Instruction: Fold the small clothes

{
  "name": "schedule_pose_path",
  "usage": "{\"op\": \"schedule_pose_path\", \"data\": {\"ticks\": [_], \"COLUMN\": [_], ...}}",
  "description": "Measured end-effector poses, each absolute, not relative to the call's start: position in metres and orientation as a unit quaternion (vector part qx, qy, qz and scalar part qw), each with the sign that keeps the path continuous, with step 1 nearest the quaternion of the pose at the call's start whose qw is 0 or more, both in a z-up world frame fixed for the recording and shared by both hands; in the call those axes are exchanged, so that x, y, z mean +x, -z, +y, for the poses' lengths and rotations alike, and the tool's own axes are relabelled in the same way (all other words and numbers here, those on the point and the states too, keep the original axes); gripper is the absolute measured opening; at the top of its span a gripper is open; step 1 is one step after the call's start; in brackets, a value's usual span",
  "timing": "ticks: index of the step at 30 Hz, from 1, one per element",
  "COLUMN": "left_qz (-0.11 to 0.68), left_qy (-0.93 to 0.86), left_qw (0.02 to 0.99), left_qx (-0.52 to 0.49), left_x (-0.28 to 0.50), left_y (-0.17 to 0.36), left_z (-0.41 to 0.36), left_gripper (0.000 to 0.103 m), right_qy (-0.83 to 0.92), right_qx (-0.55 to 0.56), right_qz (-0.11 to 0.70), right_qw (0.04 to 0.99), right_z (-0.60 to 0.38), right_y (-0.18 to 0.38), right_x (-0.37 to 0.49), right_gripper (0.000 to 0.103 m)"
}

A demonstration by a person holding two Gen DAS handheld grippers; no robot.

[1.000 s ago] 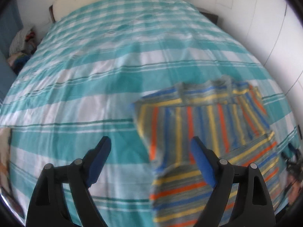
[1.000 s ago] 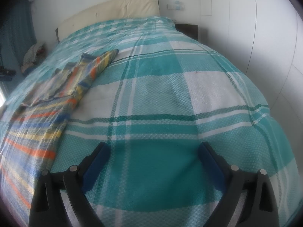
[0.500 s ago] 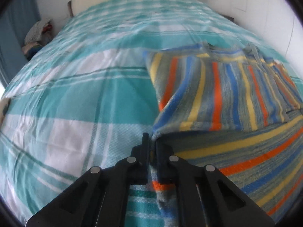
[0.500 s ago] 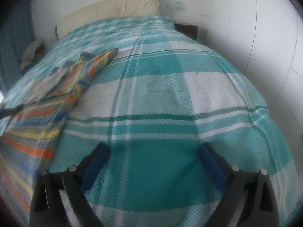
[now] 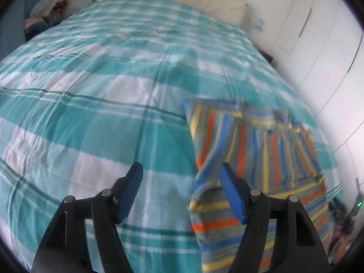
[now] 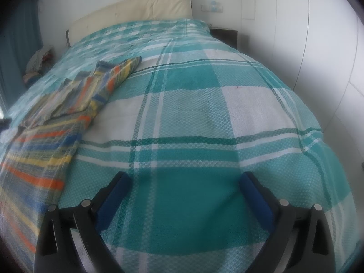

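Observation:
A small striped garment (image 5: 257, 154), grey with orange, blue and yellow stripes, lies partly folded on the teal plaid bedspread (image 5: 102, 113). My left gripper (image 5: 182, 173) is open and empty, just left of the garment's folded edge, with its right finger over the cloth. In the right wrist view the garment (image 6: 59, 118) lies at the left. My right gripper (image 6: 184, 182) is open and empty above bare bedspread (image 6: 204, 113), to the right of the garment.
A cream headboard (image 6: 136, 9) stands at the far end of the bed. A pile of clothes (image 5: 45, 16) lies beside the bed at the far left. White wardrobe doors (image 6: 318, 45) run along the right side. A dark nightstand (image 6: 225, 34) sits by the headboard.
My left gripper was open, shut on the garment's edge half a second ago, and has now let go, opened and drawn back to the left. The right gripper has barely moved.

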State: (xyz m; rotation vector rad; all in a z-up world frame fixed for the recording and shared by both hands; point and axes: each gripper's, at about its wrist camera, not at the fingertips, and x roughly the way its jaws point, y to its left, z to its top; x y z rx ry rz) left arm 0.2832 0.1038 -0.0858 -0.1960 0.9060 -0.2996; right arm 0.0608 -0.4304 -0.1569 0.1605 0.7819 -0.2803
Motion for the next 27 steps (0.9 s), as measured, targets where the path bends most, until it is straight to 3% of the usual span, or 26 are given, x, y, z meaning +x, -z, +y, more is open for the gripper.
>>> {"op": "schedule_pose_path", "data": {"ticks": [1, 3, 5, 8, 9, 10, 11, 15, 19, 20, 23, 24, 26, 27], "left_qz": [0.447, 0.467, 0.486, 0.533, 0.547, 0.548, 0.543, 0.514, 0.511, 0.507, 0.484, 0.475, 0.475, 0.488], "left_qy": [0.158, 0.174, 0.186, 0.198, 0.2, 0.203, 0.196, 0.138, 0.121, 0.119, 0.138, 0.16, 0.196, 0.189], "left_qw": [0.874, 0.859, 0.846, 0.813, 0.803, 0.804, 0.813, 0.846, 0.848, 0.85, 0.858, 0.859, 0.855, 0.852], "left_qx": [-0.11, -0.117, -0.117, -0.126, -0.126, -0.112, -0.079, -0.035, -0.072, -0.079, -0.099, -0.101, -0.066, -0.016], "left_x": [0.301, 0.332, 0.361, 0.389, 0.395, 0.396, 0.393, 0.391, 0.39, 0.387, 0.365, 0.354, 0.332, 0.321], "left_y": [0.085, 0.088, 0.098, 0.123, 0.133, 0.138, 0.138, 0.135, 0.138, 0.135, 0.118, 0.113, 0.113, 0.121], "left_z": [0.104, 0.096, 0.08, 0.059, 0.053, 0.046, 0.04, 0.049, 0.068, 0.072, 0.077, 0.075, 0.063, 0.053], "left_gripper": [0.069, 0.055, 0.05, 0.049, 0.041, 0.02, 0.005, 0.002, 0.011, 0.017, 0.064, 0.072, 0.072, 0.062], "right_qy": [0.137, 0.138, 0.138, 0.137, 0.137, 0.137, 0.137, 0.137, 0.137, 0.137, 0.137, 0.137, 0.136, 0.136], "right_qx": [0.076, 0.075, 0.076, 0.076, 0.076, 0.077, 0.077, 0.077, 0.077, 0.077, 0.077, 0.077, 0.077, 0.077], "right_qz": [0.38, 0.38, 0.38, 0.38, 0.38, 0.379, 0.379, 0.379, 0.379, 0.379, 0.379, 0.379, 0.379, 0.379], "right_qw": [0.912, 0.912, 0.912, 0.912, 0.912, 0.912, 0.912, 0.912, 0.912, 0.912, 0.912, 0.912, 0.912, 0.912], "right_z": [-0.43, -0.43, -0.43, -0.43, -0.43, -0.43, -0.431, -0.431, -0.431, -0.431, -0.43, -0.431, -0.431, -0.431], "right_y": [0.157, 0.157, 0.157, 0.157, 0.157, 0.157, 0.157, 0.157, 0.156, 0.156, 0.156, 0.156, 0.156, 0.156], "right_x": [0.062, 0.062, 0.062, 0.062, 0.062, 0.062, 0.062, 0.062, 0.061, 0.061, 0.061, 0.061, 0.061, 0.061], "right_gripper": [0.098, 0.098, 0.098, 0.098, 0.098, 0.098, 0.098, 0.098, 0.098, 0.098, 0.098, 0.098, 0.098, 0.098]}}
